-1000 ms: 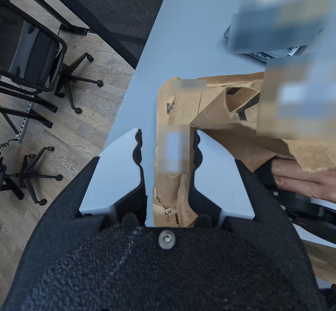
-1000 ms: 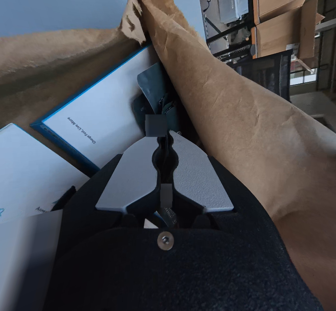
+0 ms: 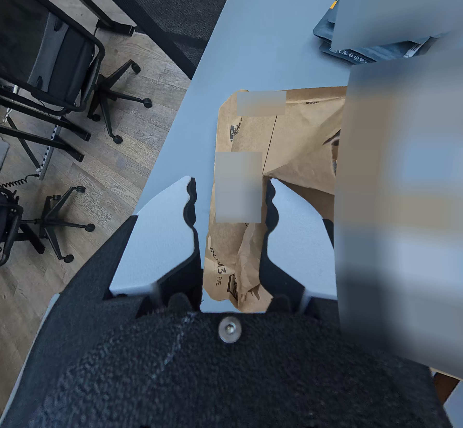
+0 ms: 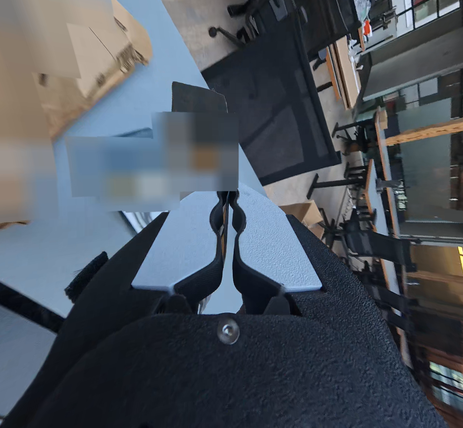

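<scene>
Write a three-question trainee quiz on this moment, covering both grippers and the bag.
1. True or false: the left gripper is shut on the brown paper bag.
2. What does the right gripper hold? A) a thin dark flat packet B) a mug C) nothing
3. Fill in: the bag lies on the grey ____.

Key
1. False: its jaws stand open above the bag's edge, gripping nothing.
2. A: the jaws are closed on the packet, which sticks out past the fingertips.
3. table
</scene>
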`<state>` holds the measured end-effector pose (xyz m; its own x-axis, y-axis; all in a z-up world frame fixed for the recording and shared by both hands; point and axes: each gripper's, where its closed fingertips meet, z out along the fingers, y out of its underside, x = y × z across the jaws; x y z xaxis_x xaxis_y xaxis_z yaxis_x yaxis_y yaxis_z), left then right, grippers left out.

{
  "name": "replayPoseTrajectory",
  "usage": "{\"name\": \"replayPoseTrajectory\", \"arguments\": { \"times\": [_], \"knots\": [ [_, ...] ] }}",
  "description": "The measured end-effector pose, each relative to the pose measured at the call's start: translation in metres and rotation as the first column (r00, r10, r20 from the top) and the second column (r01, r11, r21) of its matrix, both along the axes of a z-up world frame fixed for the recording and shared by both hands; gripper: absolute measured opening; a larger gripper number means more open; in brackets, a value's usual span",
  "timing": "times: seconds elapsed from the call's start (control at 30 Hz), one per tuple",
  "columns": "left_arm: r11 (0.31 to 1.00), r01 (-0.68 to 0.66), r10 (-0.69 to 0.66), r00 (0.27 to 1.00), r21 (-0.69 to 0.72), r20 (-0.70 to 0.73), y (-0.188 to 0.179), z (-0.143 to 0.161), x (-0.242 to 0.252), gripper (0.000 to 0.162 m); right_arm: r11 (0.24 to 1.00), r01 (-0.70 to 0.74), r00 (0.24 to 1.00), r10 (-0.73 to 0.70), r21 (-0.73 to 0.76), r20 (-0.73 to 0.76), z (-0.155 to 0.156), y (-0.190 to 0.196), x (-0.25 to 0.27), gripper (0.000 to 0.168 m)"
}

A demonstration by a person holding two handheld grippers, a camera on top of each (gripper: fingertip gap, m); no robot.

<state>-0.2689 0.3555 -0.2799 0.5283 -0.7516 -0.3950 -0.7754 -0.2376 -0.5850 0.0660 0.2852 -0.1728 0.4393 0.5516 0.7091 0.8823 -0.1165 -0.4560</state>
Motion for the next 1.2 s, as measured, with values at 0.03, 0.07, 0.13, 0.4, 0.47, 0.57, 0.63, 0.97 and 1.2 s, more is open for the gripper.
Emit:
{"name": "replayPoseTrajectory", "arguments": {
  "times": [0.03,0.07,0.13,0.4,0.47,0.57,0.63,0.97,1.2],
  "knots": [
    [1.0,-0.014,0.014,1.0,-0.003,-0.004,-0.003,0.0,-0.002,0.053,1.0,0.021,0.998,-0.021,0.011,0.056,-0.012,0.023,0.018,0.001],
    [1.0,-0.027,0.027,1.0,-0.004,-0.008,-0.005,0.001,-0.004,0.053,0.999,0.042,0.993,-0.044,0.02,0.111,-0.026,0.044,0.034,0.001],
    [0.998,-0.057,0.057,0.998,0.0,-0.014,-0.011,0.003,-0.007,0.052,0.997,0.075,0.976,-0.078,0.022,0.202,-0.059,0.078,0.059,0.001],
    [0.982,-0.182,0.185,0.981,0.052,-0.062,-0.043,0.003,-0.026,0.05,0.989,0.082,0.956,-0.044,-0.121,0.289,-0.223,0.079,0.066,0.006],
    [0.977,-0.198,0.205,0.973,0.079,-0.104,-0.057,0.001,-0.035,0.05,0.985,0.035,0.964,0.012,-0.171,0.267,-0.242,0.06,0.055,0.022],
    [0.972,-0.223,0.235,0.947,0.076,-0.218,-0.088,-0.015,-0.054,0.051,0.966,-0.023,0.988,0.061,-0.257,0.141,-0.252,0.026,0.039,0.065],
    [0.965,-0.251,0.26,0.916,0.071,-0.305,-0.115,-0.03,-0.071,0.051,0.947,-0.059,0.994,0.086,-0.317,0.073,-0.249,0.003,0.037,0.087],
    [0.88,-0.474,0.404,0.773,-0.021,-0.489,-0.3,-0.065,-0.107,0.07,0.643,-0.399,0.755,-0.173,-0.653,-0.632,-0.187,-0.139,0.019,0.07],
    [0.964,-0.191,0.245,0.907,0.185,-0.343,-0.229,-0.007,0.086,0.072,0.574,-0.368,0.583,-0.47,-0.731,-0.663,-0.218,-0.125,-0.011,0.071]
  ]
}}
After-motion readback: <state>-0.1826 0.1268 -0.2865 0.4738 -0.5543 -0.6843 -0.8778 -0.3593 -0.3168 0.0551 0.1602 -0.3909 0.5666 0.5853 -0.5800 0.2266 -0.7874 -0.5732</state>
